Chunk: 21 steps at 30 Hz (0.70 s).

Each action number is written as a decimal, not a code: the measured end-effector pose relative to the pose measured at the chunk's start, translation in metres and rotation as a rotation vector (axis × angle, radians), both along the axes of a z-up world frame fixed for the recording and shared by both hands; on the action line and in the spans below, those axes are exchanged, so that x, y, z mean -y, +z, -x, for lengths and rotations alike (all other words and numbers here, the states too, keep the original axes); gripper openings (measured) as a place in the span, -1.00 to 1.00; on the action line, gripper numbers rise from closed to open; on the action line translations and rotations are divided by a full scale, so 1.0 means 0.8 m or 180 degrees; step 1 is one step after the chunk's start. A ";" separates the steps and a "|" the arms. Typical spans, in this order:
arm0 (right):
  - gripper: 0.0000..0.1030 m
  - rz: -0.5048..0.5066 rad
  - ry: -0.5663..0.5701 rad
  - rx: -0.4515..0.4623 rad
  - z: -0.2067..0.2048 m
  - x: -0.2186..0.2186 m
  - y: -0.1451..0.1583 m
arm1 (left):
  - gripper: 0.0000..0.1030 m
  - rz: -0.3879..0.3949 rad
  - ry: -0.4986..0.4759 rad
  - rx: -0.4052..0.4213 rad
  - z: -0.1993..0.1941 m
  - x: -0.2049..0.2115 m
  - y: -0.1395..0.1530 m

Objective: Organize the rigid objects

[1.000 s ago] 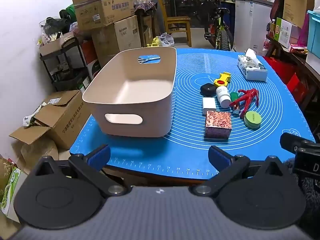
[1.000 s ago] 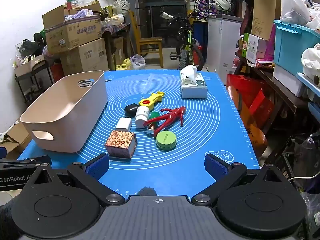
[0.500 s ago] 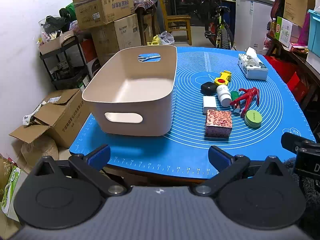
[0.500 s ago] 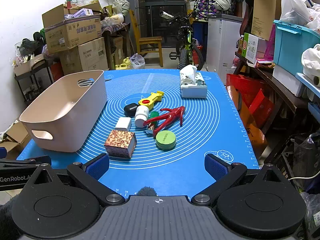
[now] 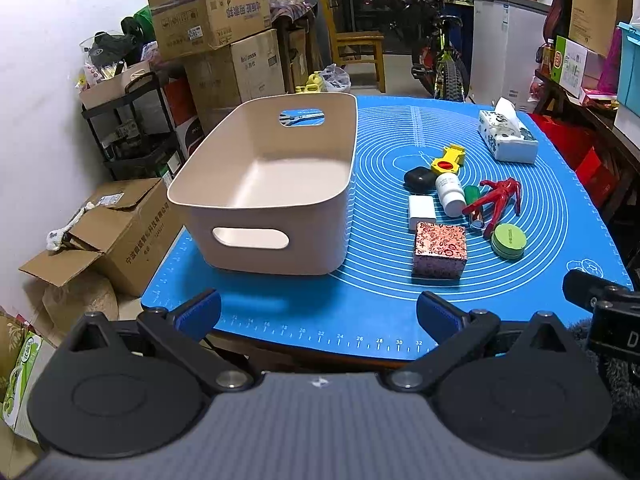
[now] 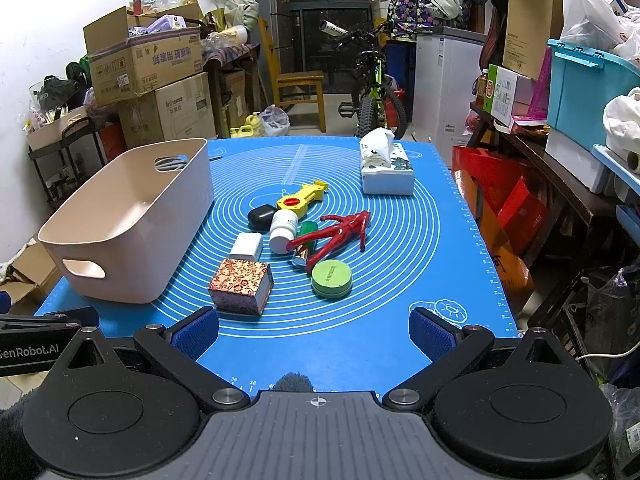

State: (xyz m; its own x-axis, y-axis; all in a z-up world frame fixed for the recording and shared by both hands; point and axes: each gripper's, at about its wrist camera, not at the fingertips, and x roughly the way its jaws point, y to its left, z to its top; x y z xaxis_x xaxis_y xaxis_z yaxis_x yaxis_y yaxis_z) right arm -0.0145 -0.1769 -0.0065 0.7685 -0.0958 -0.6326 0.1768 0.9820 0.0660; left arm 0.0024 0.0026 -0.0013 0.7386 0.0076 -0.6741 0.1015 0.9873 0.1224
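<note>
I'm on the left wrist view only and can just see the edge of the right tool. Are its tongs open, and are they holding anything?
Observer: The right tongs are open and empty, above the near edge of the blue mat.
Operator: What lies straight ahead of them?
Observer: The patterned box is closest, slightly to their left. The green round tin is just beyond, near their centre line.
Operator: Does the box's right side look the same as its top?
Observer: No. From the right wrist view that face is plain and pale, not patterned.
</note>
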 end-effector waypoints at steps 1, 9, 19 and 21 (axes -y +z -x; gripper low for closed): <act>0.95 0.0001 0.0000 0.0000 0.000 0.000 0.000 | 1.00 0.0001 0.0001 -0.0001 0.000 0.000 0.000; 0.95 0.0000 0.0000 -0.0004 0.000 0.000 0.000 | 1.00 0.0002 0.0004 -0.0006 -0.001 -0.002 0.001; 0.95 0.0003 -0.0001 -0.0009 -0.001 0.000 0.000 | 1.00 -0.0020 0.0020 -0.0010 -0.005 -0.002 0.000; 0.95 0.0003 -0.0002 -0.0008 -0.001 -0.001 0.000 | 1.00 -0.0020 0.0022 -0.0009 -0.005 -0.002 0.000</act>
State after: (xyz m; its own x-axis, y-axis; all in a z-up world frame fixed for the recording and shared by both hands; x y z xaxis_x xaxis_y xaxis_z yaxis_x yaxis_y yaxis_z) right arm -0.0135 -0.1762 -0.0064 0.7667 -0.0969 -0.6346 0.1776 0.9820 0.0646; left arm 0.0063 0.0043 -0.0011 0.7366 0.0170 -0.6761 0.0951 0.9872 0.1284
